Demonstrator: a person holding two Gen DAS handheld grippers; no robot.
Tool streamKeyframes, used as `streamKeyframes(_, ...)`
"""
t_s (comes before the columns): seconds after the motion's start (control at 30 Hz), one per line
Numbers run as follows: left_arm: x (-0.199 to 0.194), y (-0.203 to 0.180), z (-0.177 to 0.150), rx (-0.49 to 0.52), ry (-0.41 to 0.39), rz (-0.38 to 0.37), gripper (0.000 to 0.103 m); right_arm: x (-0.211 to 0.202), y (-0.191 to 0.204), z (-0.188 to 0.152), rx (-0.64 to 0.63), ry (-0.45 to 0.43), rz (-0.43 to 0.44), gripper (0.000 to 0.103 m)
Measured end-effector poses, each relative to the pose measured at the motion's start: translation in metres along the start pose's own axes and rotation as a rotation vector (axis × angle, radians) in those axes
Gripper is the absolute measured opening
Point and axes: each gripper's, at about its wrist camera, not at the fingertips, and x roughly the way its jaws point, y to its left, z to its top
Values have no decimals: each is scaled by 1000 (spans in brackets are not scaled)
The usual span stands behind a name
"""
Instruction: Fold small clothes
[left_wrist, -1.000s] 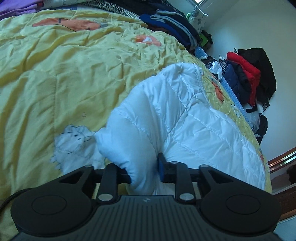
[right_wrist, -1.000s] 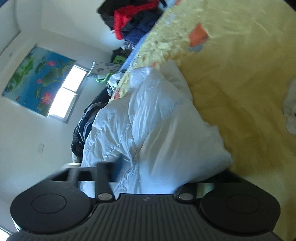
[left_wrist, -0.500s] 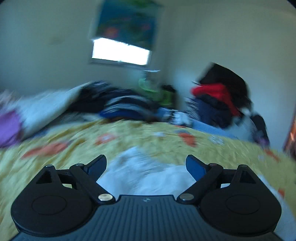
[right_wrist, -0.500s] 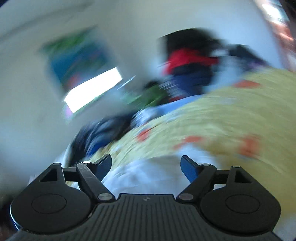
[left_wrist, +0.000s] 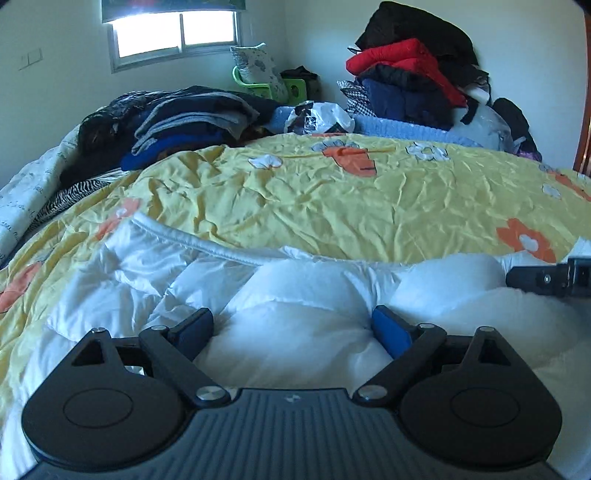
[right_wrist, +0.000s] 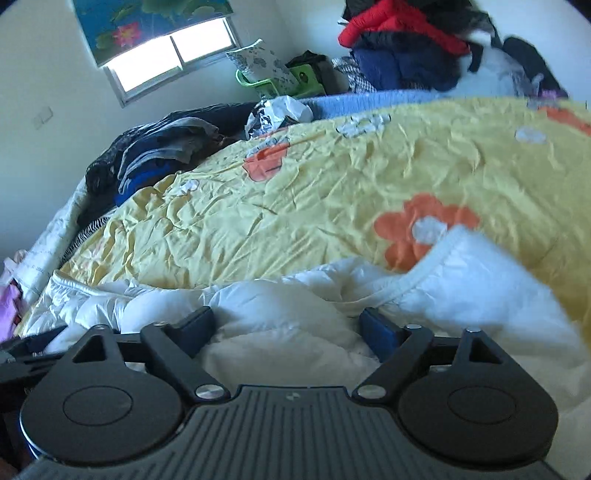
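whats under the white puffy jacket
The white jacket lies on the yellow flowered quilt, which shows all around it. Anything between them is covered and cannot be seen.

Home bedroom: bed with yellow quilt (left_wrist: 332, 206), clothes piles (left_wrist: 410, 77), window (left_wrist: 177, 33).

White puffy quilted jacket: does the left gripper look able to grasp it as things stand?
Probably yes: the left gripper is open, and the white puffy quilted jacket bulges between its fingers, nothing blocking.
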Motion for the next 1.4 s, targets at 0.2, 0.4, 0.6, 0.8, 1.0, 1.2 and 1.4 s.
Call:
streamKeyframes(0.2, 15, -4, -3, -6, 9, -4, 95, 19, -5, -7, -9, 0, 13, 99)
streamKeyframes(0.4, 28, -2, -6, -26, 12, -17, 97, 28, -1, -9, -44, -24, 6, 100)
streamKeyframes(0.6, 33, 0, -11, -37, 8, -28, 98, 28, 0, -13, -61, -42, 6, 100)
streamKeyframes(0.8, 38, 0, -14, -45, 12, -27, 99, 31, 2, -14, -77, -49, -2, 100)
streamKeyframes(1.0, 16, 2, -5, 5, -1, -8, 97, 10, -1, -8, -46, -52, -18, 91)
streamKeyframes(1.2, -13, 39, 8, 14, -77, 22, 98, -70, -31, -5, 73, -218, 87, 102)
streamKeyframes(1.4, 32, 63, -1, -6, 55, 91, 100, -38, -64, -5, 112, -125, 19, 100)
